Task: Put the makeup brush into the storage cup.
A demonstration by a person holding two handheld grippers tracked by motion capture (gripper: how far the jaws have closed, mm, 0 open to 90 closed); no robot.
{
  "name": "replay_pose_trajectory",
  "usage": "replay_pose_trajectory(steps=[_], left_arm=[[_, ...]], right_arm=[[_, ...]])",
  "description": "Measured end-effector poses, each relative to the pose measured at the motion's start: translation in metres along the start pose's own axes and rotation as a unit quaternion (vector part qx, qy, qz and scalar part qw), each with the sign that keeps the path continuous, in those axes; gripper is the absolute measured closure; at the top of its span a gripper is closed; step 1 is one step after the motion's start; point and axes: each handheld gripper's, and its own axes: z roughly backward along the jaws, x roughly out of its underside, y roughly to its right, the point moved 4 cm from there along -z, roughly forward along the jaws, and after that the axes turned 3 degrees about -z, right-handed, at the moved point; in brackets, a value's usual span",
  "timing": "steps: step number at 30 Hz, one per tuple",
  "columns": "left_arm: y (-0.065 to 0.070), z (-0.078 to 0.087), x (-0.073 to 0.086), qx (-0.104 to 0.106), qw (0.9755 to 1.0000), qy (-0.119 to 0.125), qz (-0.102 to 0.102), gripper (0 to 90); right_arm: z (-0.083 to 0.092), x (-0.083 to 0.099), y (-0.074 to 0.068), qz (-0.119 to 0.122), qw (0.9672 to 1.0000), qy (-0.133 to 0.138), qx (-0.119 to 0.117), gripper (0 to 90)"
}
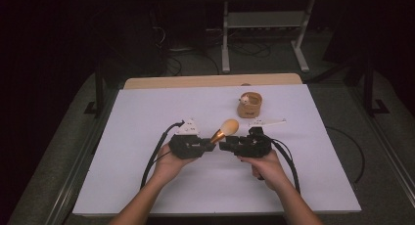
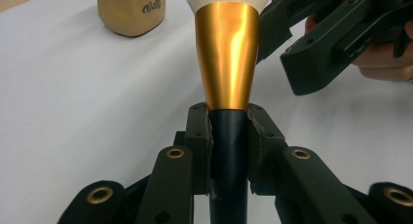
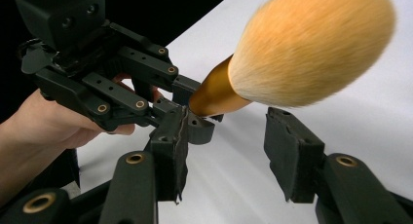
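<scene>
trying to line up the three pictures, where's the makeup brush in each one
High view: the makeup brush sits mid-table, between the two grippers, head pointing up and right.
Left gripper view: centre, its dark handle clamped in the left gripper, gold ferrule rising to the top edge.
Right gripper view: upper right, fluffy head above the open right gripper.
Shared landmark: the white table cover.
</scene>
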Motion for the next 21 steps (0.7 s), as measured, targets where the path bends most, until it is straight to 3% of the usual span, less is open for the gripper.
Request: replay_pose_trajectory(steps=[21], left_arm=[[0.0078, -0.0092, -0.0004, 0.014, 0.9997, 0.011, 0.015, 73.9]], right_arm=[[-0.0063, -0.0026, 0.0000, -0.027, 0.9992, 0.027, -0.010, 54.6]])
